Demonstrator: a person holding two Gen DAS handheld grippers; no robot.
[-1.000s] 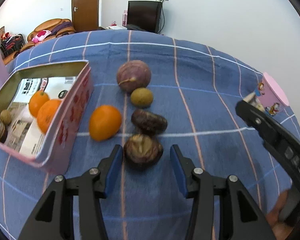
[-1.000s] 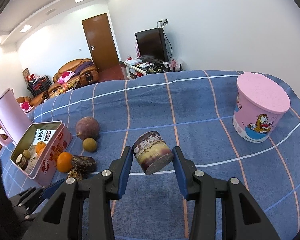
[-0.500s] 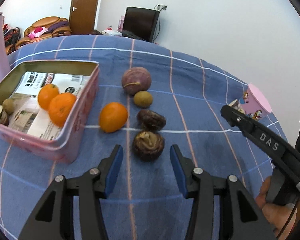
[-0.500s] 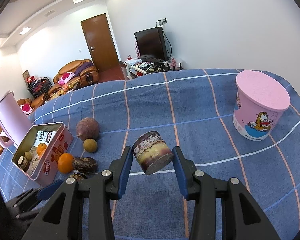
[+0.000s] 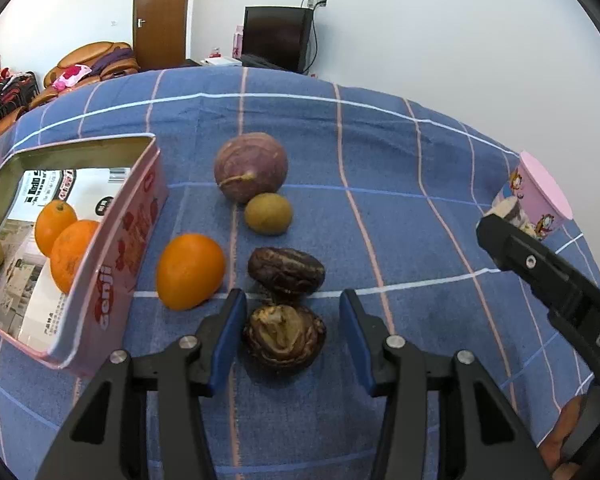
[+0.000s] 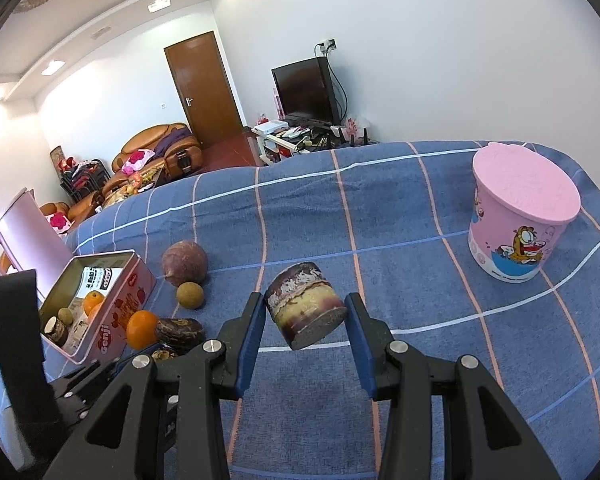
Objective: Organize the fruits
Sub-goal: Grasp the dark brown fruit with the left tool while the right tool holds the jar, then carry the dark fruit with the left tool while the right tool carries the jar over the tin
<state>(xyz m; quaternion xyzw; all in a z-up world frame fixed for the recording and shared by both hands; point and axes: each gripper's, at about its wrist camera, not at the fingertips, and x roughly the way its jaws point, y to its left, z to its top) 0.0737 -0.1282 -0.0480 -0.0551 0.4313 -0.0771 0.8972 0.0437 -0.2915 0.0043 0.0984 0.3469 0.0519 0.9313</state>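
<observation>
The left gripper (image 5: 292,334) has just been closing its jaws around the wrinkled brown fruit (image 5: 285,337) beside the pink tin (image 5: 112,280) on the bench, but the pads do not yet press it. It looks light, soft and fragile, so a gentle hold on its sides seems best. The right gripper (image 6: 306,322) holds a cut fruit piece (image 6: 305,305) in the air.
</observation>
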